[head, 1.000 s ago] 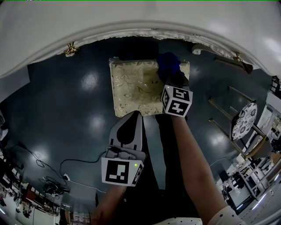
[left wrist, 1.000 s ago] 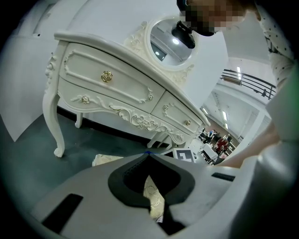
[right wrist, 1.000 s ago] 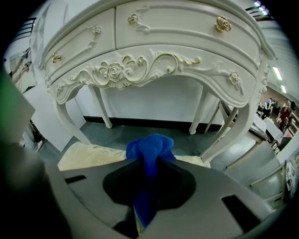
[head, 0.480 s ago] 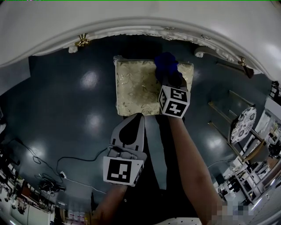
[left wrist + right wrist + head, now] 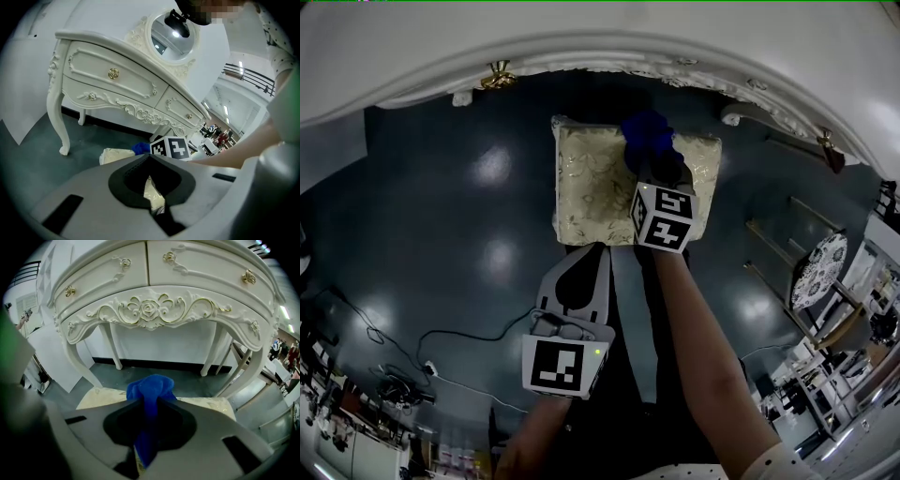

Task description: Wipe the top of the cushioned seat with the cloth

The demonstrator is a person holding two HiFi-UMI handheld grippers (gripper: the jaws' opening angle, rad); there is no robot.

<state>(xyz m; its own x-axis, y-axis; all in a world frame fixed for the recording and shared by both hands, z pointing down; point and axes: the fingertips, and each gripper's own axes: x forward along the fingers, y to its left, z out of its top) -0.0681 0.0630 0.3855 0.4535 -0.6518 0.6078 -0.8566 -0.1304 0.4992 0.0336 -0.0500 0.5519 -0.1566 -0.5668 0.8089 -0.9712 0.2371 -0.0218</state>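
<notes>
Left of the cushioned seat (image 5: 586, 187) we see a wide stretch of dark blue-grey floor (image 5: 441, 234). It is glossy enough to carry pale blots of reflected light. A thin cable (image 5: 441, 339) loops across it on the seat's near-left side, with room clutter at the margin beyond. Just short of the seat's near edge, a little left of its middle, we hold the left gripper (image 5: 150, 157) with its jaws closed together on nothing. Through the hollow behind the tips only a sliver of the seat's fabric shows. The seat itself is a squarish cream cushion with a gold leaf pattern, standing on that floor. Behind it rises a white dressing table (image 5: 150, 310) with carved, gilt-touched scrollwork, brass drawer pulls and curved legs. Over the seat's far edge, right of its middle, the right gripper (image 5: 150, 402) is clamped on the blue cloth (image 5: 152, 386). The cloth bunches up past the jaw tips above the cushion top. Right of the seat and well apart from it stands a round top (image 5: 820, 265) with a dark-and-white pattern, among more furniture at the room's edge.
</notes>
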